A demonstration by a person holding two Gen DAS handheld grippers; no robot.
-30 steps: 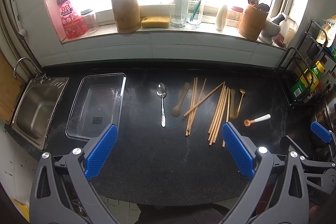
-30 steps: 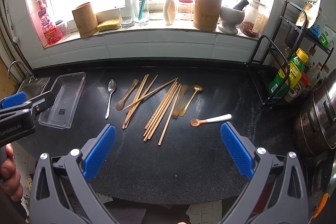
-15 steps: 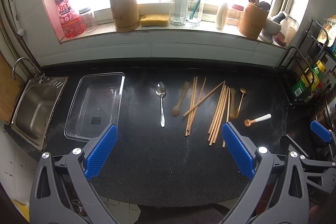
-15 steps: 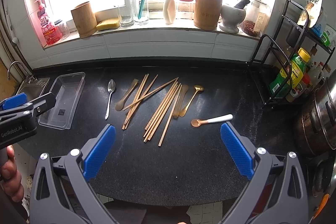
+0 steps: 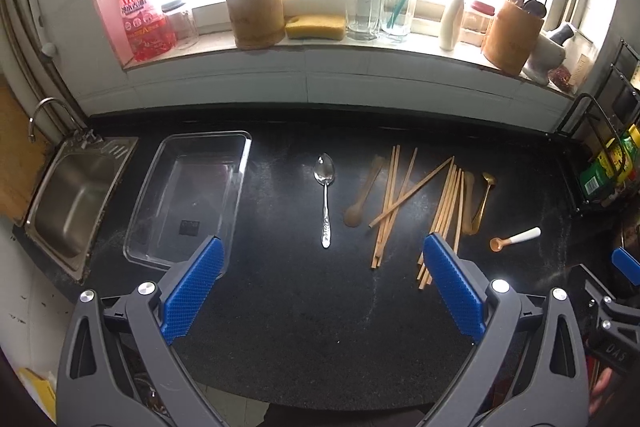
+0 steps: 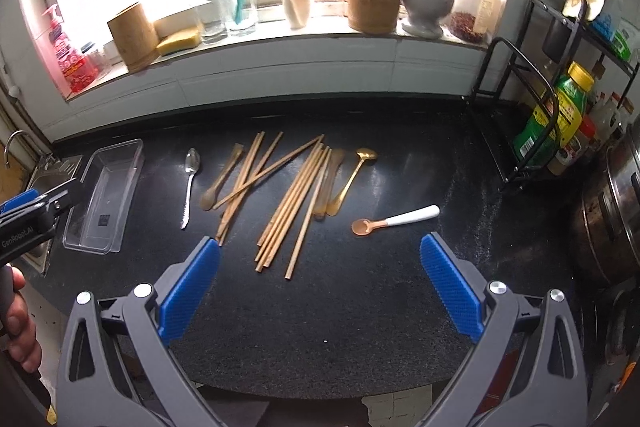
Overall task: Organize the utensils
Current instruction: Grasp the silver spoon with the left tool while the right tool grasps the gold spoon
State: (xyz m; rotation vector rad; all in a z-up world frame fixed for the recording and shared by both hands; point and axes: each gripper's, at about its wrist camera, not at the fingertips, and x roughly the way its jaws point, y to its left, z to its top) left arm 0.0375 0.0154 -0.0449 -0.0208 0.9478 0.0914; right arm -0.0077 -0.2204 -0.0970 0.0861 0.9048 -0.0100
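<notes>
At the far left, a steel sink was set into the black tabletop, with a tap at its far corner. Just right of it lay a clear plastic tray, long axis running near to far, with nothing inside but a small dark label on its floor. Right of the tray, apart from it, a metal spoon lay with its bowl at the far end. Next came a wooden spoon, bowl toward the near side, then a loose spread of wooden chopsticks, several crossing one another. At the right edge of that spread lay a gold spoon beside a second wooden utensil. Farthest right and slightly nearer lay a small spoon with a white handle, apart from the rest.

The left gripper hung above the near tabletop, its blue-padded fingers spread wide and holding nothing. The right gripper was likewise held above the near edge, fingers wide apart and empty, in front of the chopsticks. On the sill beyond stood a red soap bottle, a bamboo holder, a yellow sponge and a second bamboo holder with utensils in it.
</notes>
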